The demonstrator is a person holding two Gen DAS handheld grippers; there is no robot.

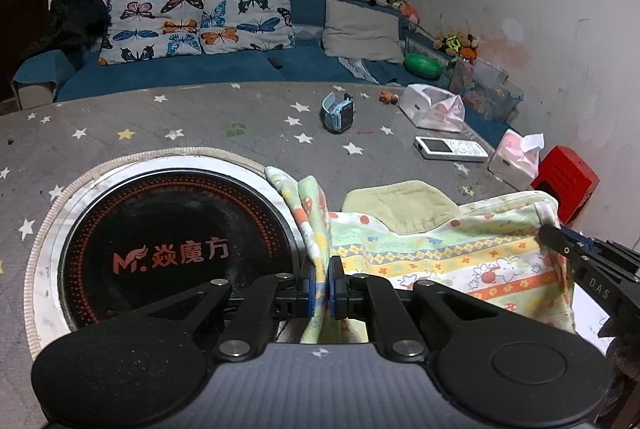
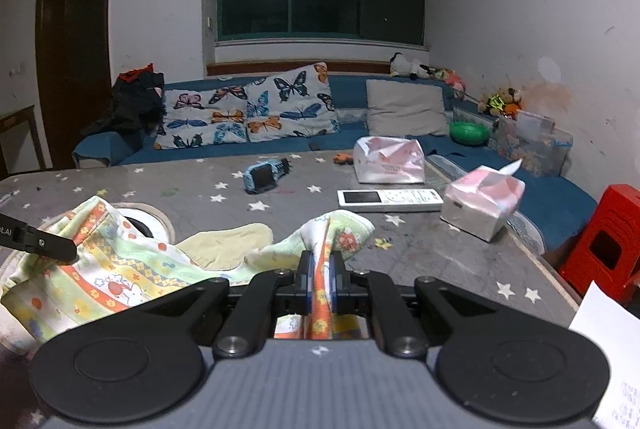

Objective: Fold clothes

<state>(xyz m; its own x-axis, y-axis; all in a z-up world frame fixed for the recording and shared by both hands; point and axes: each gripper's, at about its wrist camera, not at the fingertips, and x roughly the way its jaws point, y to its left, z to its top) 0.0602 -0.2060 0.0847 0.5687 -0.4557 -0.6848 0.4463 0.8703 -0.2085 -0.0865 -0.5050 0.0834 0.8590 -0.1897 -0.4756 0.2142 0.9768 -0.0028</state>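
progress: early, i judge; the cloth point(image 1: 440, 253) is gathered and lifted at two edges, no finished fold shows.
left: left gripper point(image 1: 320, 285) pinched tight on one bunched edge, beside the cooktop point(image 1: 168, 249).
right: right gripper point(image 2: 320, 281) clamped on the opposite edge.
cloth: slung between both, sagging onto the table point(image 2: 440, 249).
pose: both held low, pointing forward, well apart.

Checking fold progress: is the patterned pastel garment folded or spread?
Spread, unfolded: the patterned pastel garment stretches between left gripper and right gripper.
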